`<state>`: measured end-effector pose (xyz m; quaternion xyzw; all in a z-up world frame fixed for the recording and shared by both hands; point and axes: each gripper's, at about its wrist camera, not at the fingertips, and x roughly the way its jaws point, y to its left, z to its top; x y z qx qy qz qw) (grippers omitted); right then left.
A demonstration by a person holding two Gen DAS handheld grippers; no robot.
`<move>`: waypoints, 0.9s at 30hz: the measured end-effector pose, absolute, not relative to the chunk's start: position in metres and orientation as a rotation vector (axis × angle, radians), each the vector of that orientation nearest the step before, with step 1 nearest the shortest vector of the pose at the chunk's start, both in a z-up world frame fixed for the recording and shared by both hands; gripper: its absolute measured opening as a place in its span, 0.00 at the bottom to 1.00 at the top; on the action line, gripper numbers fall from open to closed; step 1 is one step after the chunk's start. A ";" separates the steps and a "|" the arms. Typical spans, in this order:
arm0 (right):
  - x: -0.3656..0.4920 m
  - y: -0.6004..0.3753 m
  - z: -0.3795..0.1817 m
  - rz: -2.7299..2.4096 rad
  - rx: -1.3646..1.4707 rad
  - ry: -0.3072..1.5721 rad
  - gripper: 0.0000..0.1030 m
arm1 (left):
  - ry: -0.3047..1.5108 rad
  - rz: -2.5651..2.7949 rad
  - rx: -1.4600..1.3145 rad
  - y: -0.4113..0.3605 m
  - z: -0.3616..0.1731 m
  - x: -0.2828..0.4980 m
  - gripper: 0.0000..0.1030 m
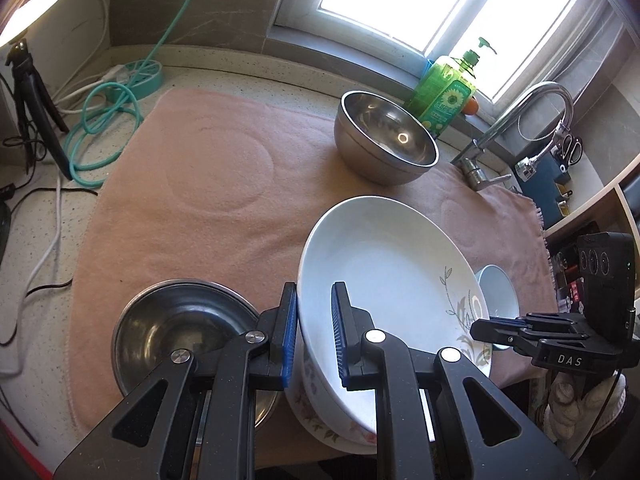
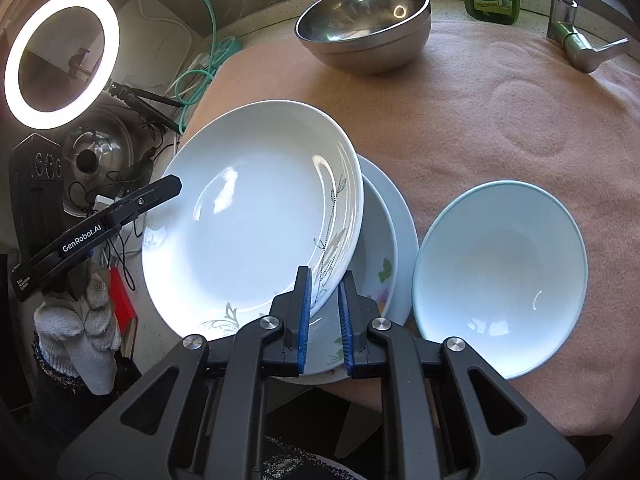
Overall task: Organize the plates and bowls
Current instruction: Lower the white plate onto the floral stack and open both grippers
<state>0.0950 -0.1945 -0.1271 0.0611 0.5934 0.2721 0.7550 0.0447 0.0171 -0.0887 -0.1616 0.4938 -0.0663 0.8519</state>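
A white plate with a grey leaf print [image 1: 384, 264] [image 2: 256, 216] hangs tilted over the pink towel [image 1: 200, 180], held at opposite rims. My left gripper [image 1: 314, 332] [image 2: 174, 185] is shut on one rim. My right gripper [image 2: 324, 316] [image 1: 480, 326] is shut on the other. Under the plate sits a floral bowl [image 1: 316, 408] [image 2: 380, 240] on a pale plate [image 2: 406, 240]. A light blue bowl [image 2: 500, 276] [image 1: 496, 288] stands to the right. Nested steel bowls [image 1: 384, 140] [image 2: 364, 24] stand at the back. Another steel bowl [image 1: 180, 320] is near my left gripper.
A green soap bottle [image 1: 444, 96] and a tap [image 1: 540, 96] stand by the window at the back right. A teal hose [image 1: 104, 120], cables and a tripod [image 1: 32, 92] lie left of the towel. A ring light [image 2: 60, 60] glows at far left. A gloved hand [image 2: 80, 328] holds the left gripper.
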 end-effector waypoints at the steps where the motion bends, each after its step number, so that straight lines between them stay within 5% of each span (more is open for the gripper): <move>1: 0.093 -0.196 -0.129 0.589 0.140 1.298 0.13 | 1.044 -0.143 -0.335 0.016 -0.090 0.046 0.14; 27: 0.061 -0.207 -0.148 0.526 0.198 1.345 0.14 | 1.167 -0.239 -0.143 -0.008 -0.113 0.060 0.14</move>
